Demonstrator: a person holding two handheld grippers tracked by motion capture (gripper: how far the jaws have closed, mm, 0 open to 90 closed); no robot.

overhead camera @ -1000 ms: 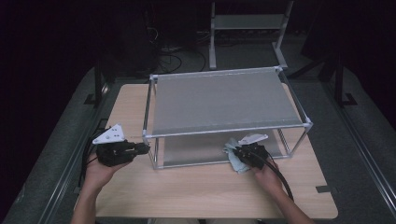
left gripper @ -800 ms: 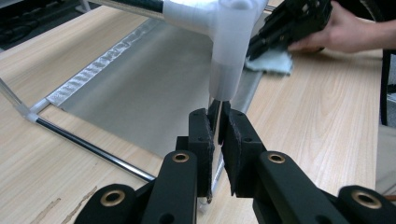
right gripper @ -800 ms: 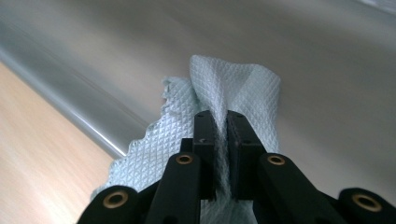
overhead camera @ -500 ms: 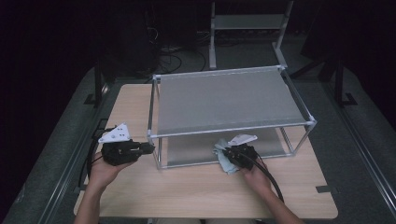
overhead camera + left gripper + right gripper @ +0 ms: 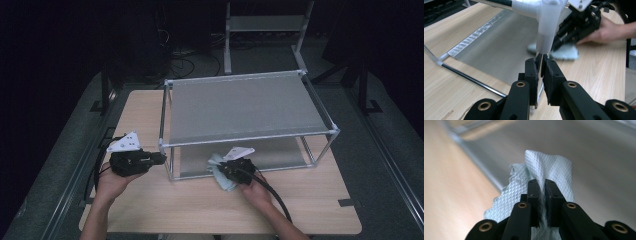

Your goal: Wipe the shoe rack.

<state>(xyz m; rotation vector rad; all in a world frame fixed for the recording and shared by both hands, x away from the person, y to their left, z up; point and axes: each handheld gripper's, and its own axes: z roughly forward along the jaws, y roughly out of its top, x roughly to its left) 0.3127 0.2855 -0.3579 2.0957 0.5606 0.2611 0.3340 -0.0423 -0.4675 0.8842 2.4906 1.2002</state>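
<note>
High view: right gripper (image 5: 223,169) slides its cloth (image 5: 220,172) leftward along the rack's lower shelf.

High view, largest first: the metal rack (image 5: 247,107) stands on the tabletop (image 5: 200,205), its lower shelf (image 5: 270,155) at mid-frame; compared with a second ago the cloth sits further left along the front edge, so wiping looks under way, while the left gripper (image 5: 161,159) stays at the front-left post (image 5: 163,150). Left gripper view shows what the top-down picture hides: closed jaws clamping that post (image 5: 539,75), steadying the frame. Right gripper view shows the quilted cloth (image 5: 549,170) pinched tight between shut jaws, over the grey shelf (image 5: 599,157).
</note>
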